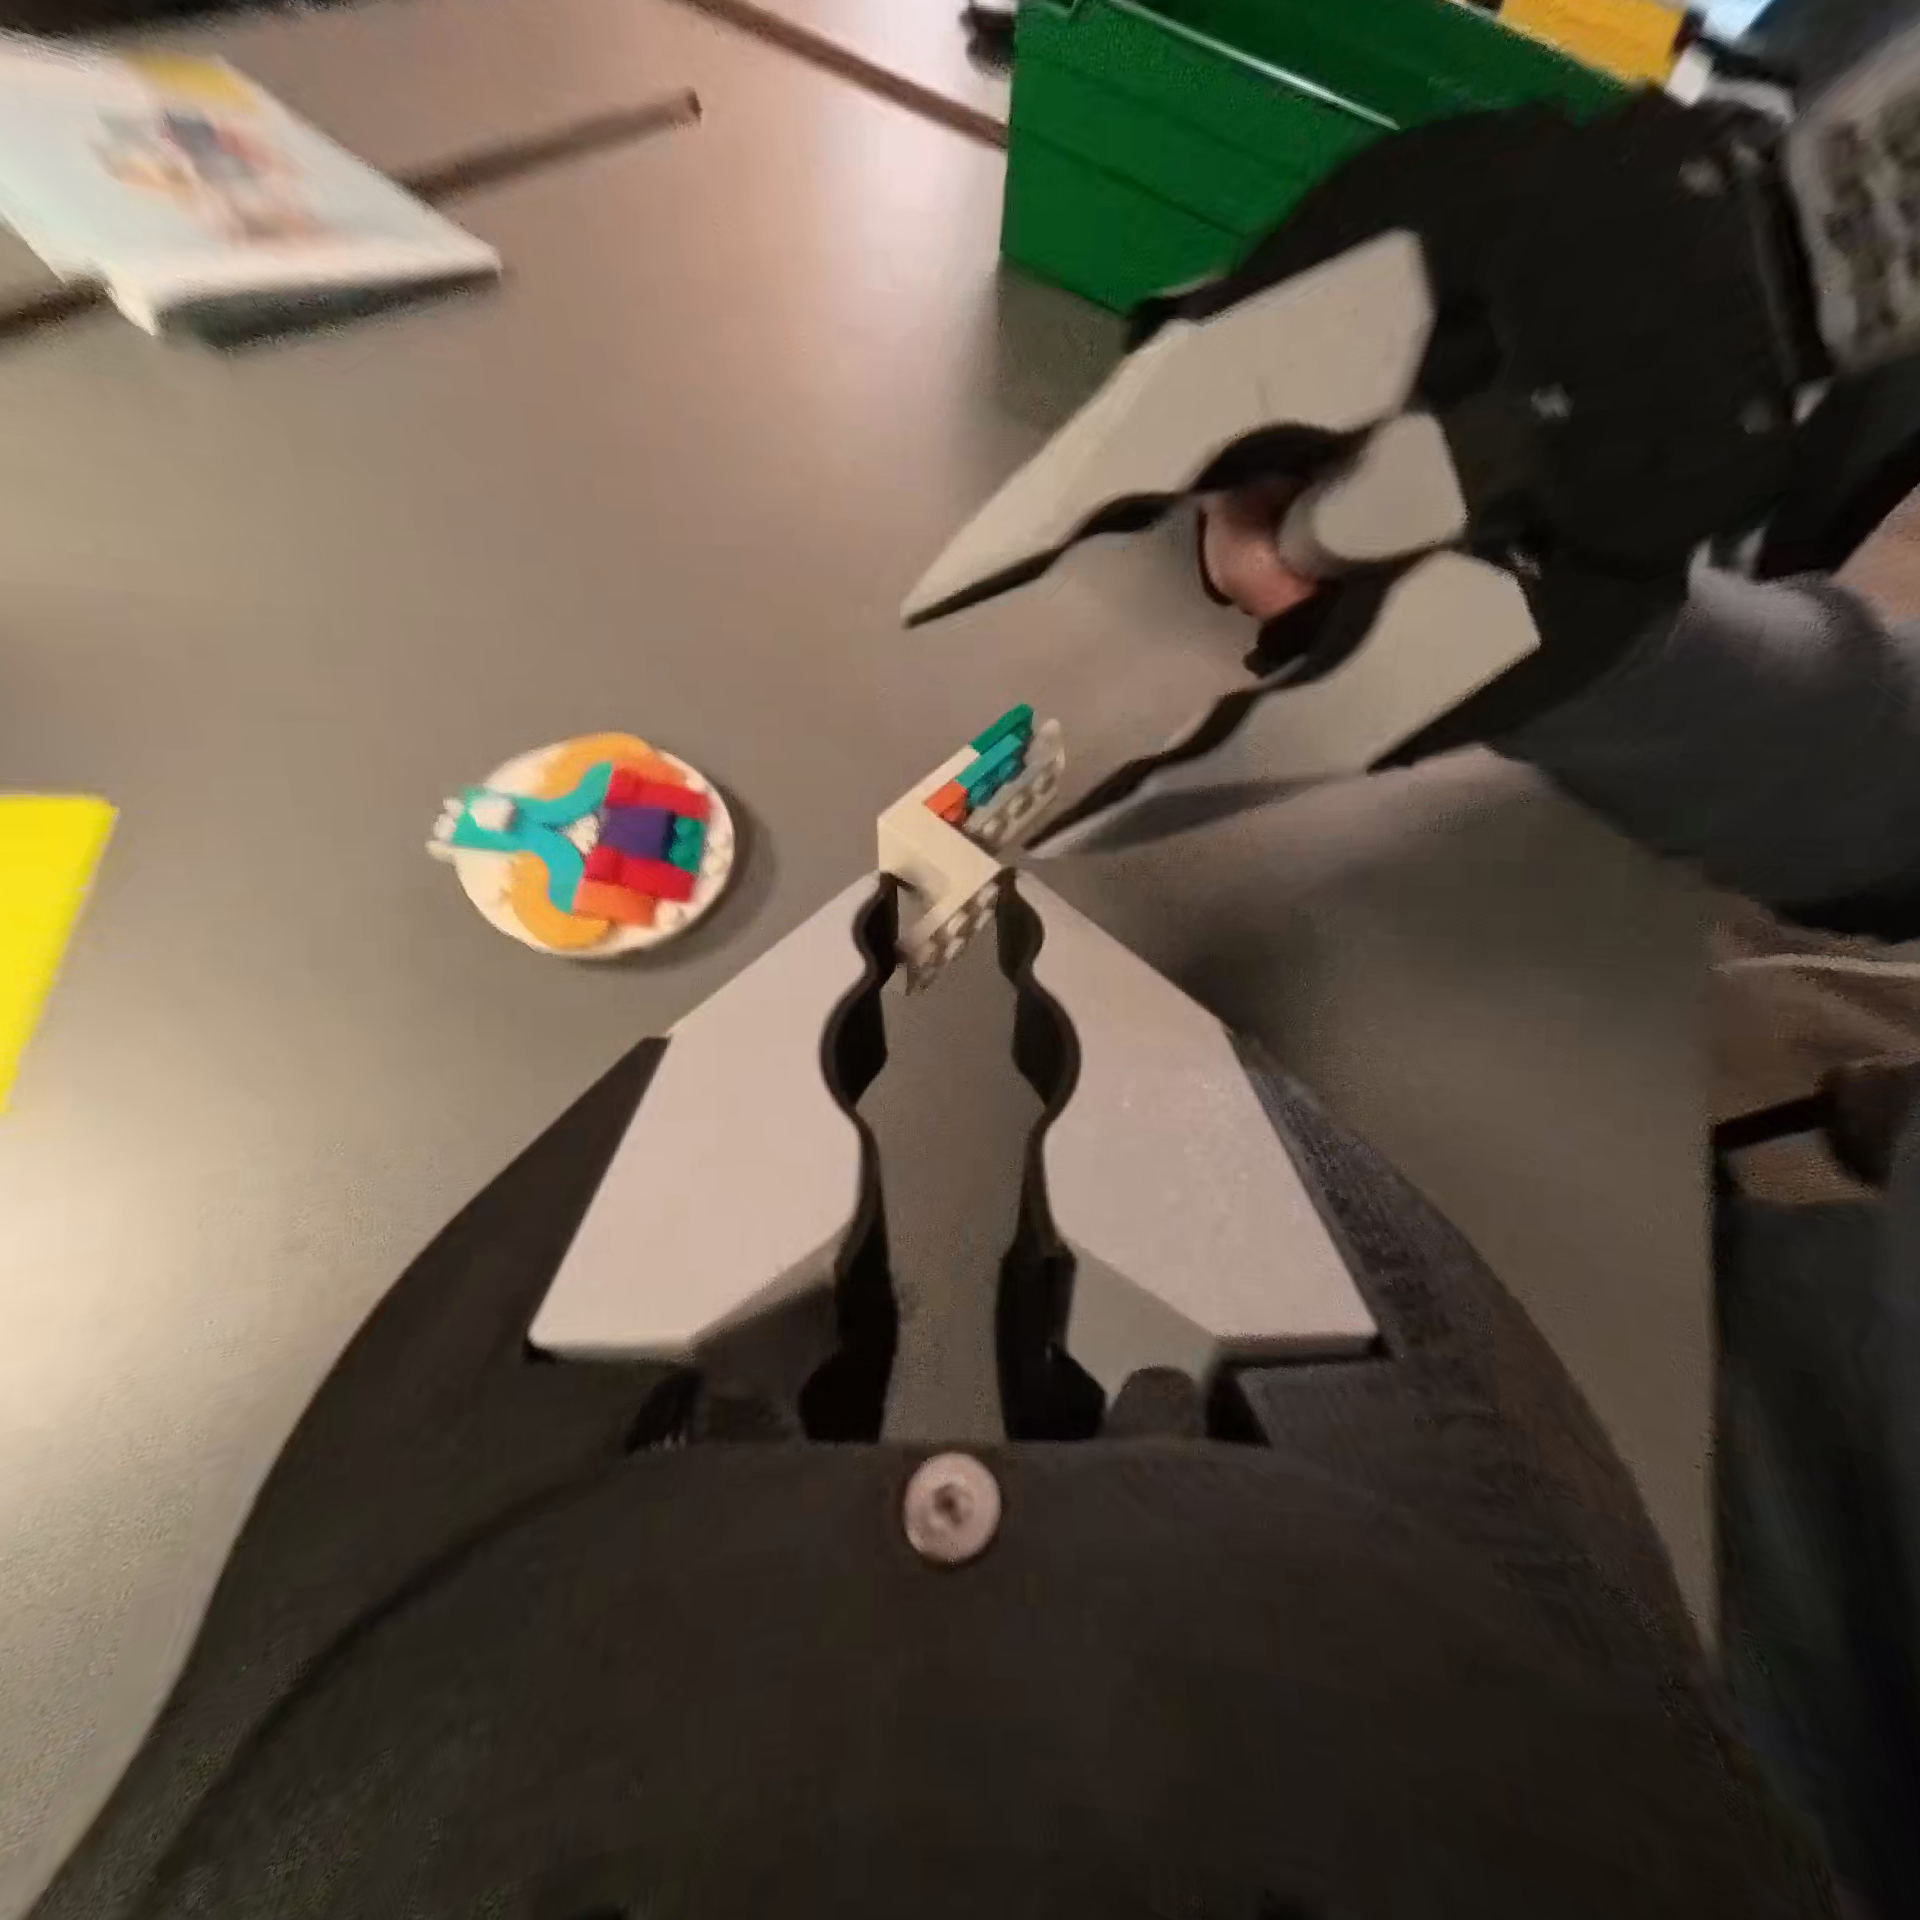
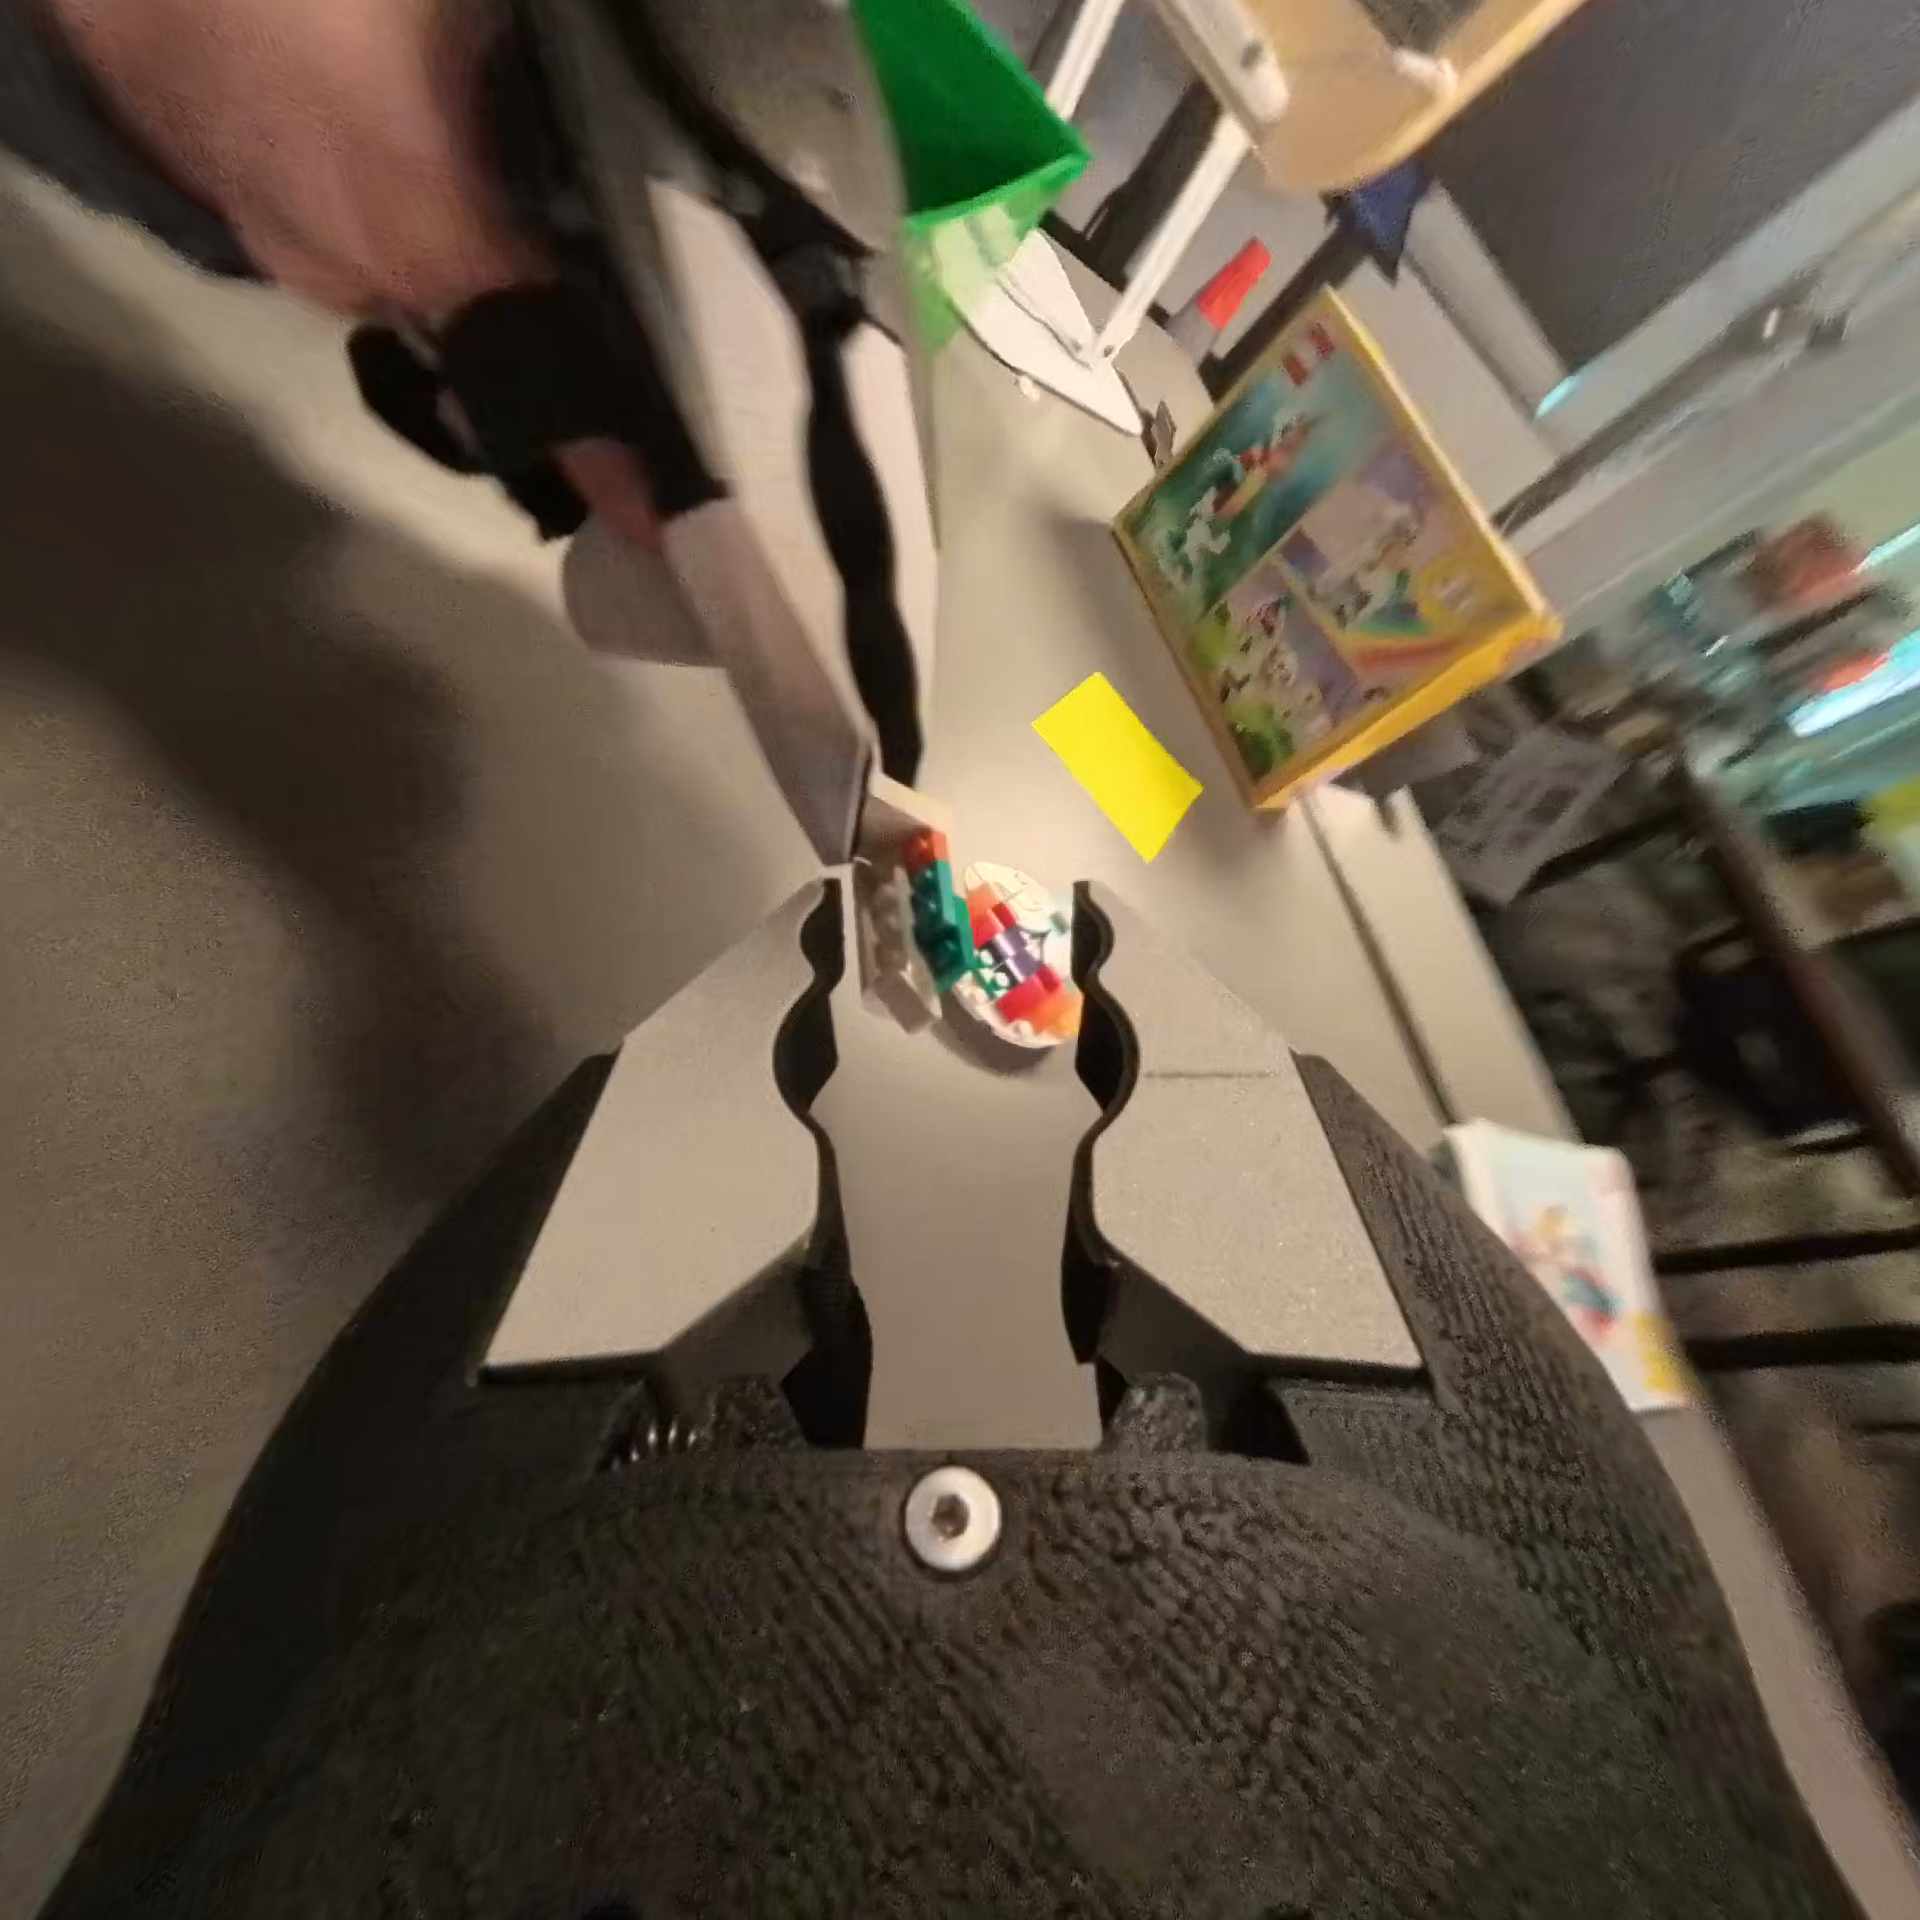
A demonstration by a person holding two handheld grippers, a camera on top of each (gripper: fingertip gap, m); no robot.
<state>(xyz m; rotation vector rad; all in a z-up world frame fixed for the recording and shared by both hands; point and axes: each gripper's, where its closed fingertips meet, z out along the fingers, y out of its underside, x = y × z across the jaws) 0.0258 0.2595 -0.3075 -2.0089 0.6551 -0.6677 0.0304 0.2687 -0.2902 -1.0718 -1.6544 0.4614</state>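
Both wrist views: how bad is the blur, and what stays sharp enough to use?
Left wrist view: motion blur on the booklet and green bin; the brick piece in the left gripper is fairly sharp, the round brick plate soft. Right wrist view: heavy smear on the right-hand background and the picture box; right gripper crisp, open; fisheye bends the table edges.

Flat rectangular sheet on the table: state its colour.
Yellow sheet; right wrist view shows it best.
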